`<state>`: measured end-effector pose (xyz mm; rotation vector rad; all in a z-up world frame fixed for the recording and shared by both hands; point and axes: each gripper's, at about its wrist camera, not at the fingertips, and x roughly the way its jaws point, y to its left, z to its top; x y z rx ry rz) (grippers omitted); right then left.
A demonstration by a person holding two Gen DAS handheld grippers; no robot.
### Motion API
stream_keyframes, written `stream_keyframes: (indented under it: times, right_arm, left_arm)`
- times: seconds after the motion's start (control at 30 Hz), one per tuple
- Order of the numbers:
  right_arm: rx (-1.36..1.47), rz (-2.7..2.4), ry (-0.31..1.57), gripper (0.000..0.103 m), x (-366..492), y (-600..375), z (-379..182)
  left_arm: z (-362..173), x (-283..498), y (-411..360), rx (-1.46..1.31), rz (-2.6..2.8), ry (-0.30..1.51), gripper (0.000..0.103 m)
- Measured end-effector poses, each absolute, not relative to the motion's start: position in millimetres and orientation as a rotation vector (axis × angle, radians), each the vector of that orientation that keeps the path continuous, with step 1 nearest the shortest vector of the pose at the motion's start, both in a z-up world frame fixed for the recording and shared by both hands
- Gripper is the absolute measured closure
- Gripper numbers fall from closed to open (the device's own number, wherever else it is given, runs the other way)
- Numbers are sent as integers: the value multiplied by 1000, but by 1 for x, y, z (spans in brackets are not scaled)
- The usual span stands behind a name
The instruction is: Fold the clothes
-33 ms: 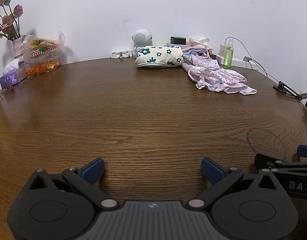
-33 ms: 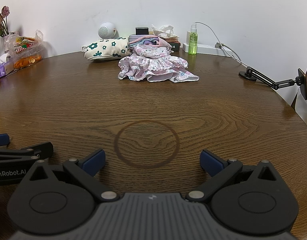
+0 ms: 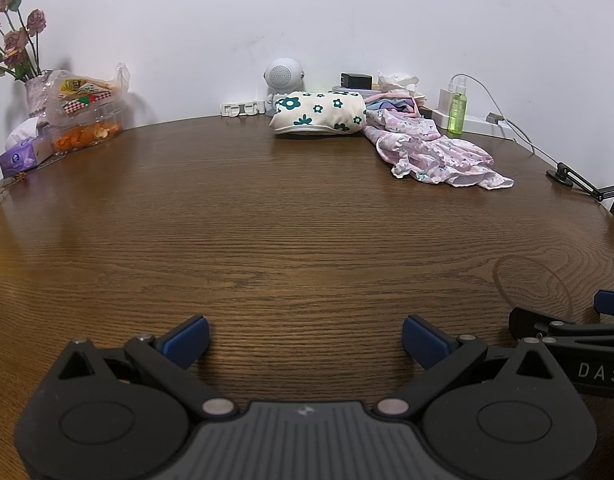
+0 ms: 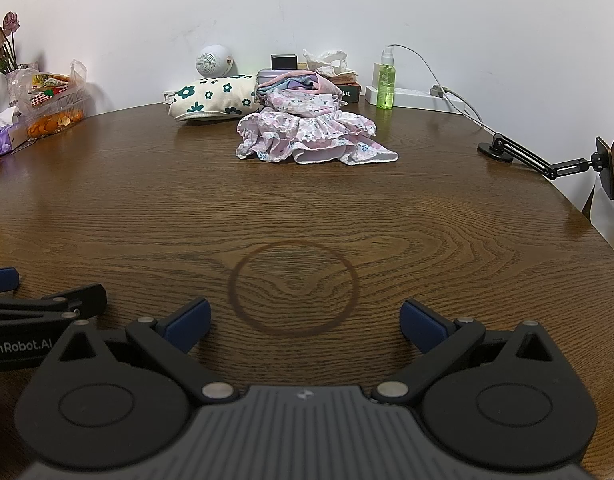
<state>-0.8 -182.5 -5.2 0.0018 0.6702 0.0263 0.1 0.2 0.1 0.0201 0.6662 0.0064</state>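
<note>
A crumpled pink floral garment with ruffles point(image 3: 435, 152) point(image 4: 307, 136) lies at the far side of the round wooden table point(image 3: 267, 220) point(image 4: 467, 220). Behind it sits a small stack of pastel clothes point(image 4: 295, 80). To the left of that stack lies a folded cream cloth with dark green flowers point(image 3: 319, 114) point(image 4: 215, 98). My left gripper point(image 3: 305, 338) is open over bare wood near the front edge, nothing between its blue pads. My right gripper point(image 4: 305, 322) is also open and empty, just to the right of the left one and far from the clothes.
A green spray bottle point(image 4: 385, 88) and white power strip point(image 4: 411, 96) stand at the back right. A black phone holder arm point(image 4: 539, 158) reaches off the right edge. A snack bag point(image 3: 83, 100), tissue box point(image 3: 21, 158) and vase of flowers point(image 3: 15, 40) fill the back left.
</note>
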Motion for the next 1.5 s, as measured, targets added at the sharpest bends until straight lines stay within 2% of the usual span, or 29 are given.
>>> stream_keyframes:
  times: [1.5]
  right_arm:
    - [1, 28, 673, 1, 0, -185, -6]
  left_arm:
    - [1, 2, 0, 20, -2, 667, 0]
